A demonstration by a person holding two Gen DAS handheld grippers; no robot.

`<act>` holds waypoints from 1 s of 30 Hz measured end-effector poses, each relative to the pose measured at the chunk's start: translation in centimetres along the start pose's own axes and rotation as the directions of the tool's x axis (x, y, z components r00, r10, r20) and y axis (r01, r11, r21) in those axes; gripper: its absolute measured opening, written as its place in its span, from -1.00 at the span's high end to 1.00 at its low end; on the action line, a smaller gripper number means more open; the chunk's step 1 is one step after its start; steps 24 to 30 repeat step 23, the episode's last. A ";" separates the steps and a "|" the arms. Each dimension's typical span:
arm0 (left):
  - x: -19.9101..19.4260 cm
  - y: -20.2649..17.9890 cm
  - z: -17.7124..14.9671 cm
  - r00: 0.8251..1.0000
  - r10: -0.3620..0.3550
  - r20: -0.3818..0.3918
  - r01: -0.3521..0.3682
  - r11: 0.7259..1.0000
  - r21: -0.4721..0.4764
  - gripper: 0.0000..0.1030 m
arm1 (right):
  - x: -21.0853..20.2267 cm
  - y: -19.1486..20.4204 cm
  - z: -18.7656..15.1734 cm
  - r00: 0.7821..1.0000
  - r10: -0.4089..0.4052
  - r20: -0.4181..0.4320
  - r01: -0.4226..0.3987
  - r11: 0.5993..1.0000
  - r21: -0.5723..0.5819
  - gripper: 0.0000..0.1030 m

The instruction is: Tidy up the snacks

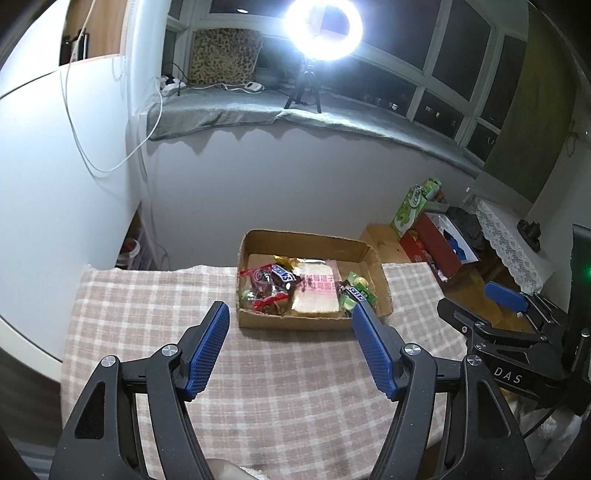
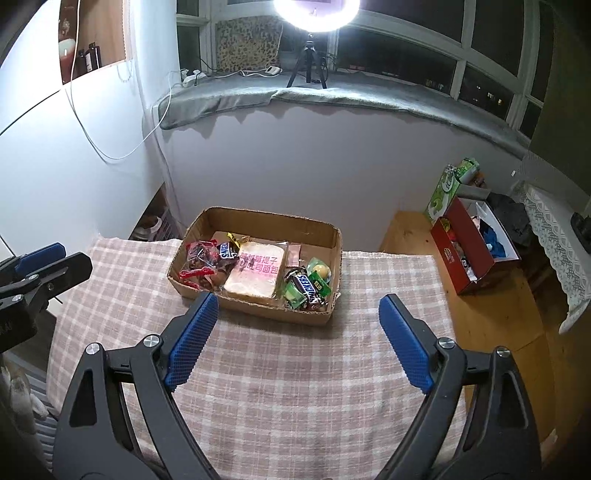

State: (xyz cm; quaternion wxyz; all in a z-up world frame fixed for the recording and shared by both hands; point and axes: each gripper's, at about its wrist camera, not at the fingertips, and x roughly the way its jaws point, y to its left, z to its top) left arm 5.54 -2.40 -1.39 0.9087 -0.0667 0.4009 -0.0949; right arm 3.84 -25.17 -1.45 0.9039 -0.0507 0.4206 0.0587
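A shallow cardboard box [image 1: 314,240] [image 2: 273,221] stands at the far side of the checked tablecloth. It holds a wrapped bread slice [image 1: 317,291] [image 2: 258,273], red-wrapped snacks [image 1: 262,284] [image 2: 199,262], Snickers bars [image 2: 306,284] [image 1: 356,293] and green-wrapped sweets [image 2: 319,273]. My left gripper [image 1: 290,317] is open and empty, just short of the box's near wall. My right gripper [image 2: 297,306] is open and empty, also just in front of the box. Each gripper shows at the edge of the other's view: the right gripper [image 1: 506,299], the left gripper [image 2: 40,258].
The checked tablecloth [image 1: 258,387] [image 2: 295,387] covers the table. To the right, lower down, a wooden surface carries a red box [image 2: 476,251] of items and a green carton [image 2: 447,192]. A white wall and grey-padded window sill with a ring light [image 1: 323,27] stand behind.
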 end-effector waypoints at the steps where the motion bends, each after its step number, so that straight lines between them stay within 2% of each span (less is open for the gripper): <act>1: 0.0 0.0 0.0 1.000 -0.002 0.000 0.002 1.000 -0.002 -0.34 | 0.0 0.0 0.0 1.000 0.000 0.001 0.000 1.000 -0.001 -0.77; 12: -0.2 -0.2 0.1 0.999 -0.033 -0.011 0.033 0.999 -0.014 -0.35 | -0.4 -0.2 -0.1 1.000 -0.007 0.000 0.007 1.000 -0.001 -0.77; 21: -0.9 -0.6 0.0 1.000 -0.019 0.022 0.019 1.000 0.002 -0.35 | -0.5 -0.3 -0.3 1.000 -0.017 0.008 0.017 1.000 0.002 -0.77; 30: -0.8 -0.6 0.0 1.000 -0.010 0.020 0.010 1.000 0.007 -0.36 | -0.5 -0.4 -0.3 1.000 -0.016 0.006 0.016 1.000 0.006 -0.77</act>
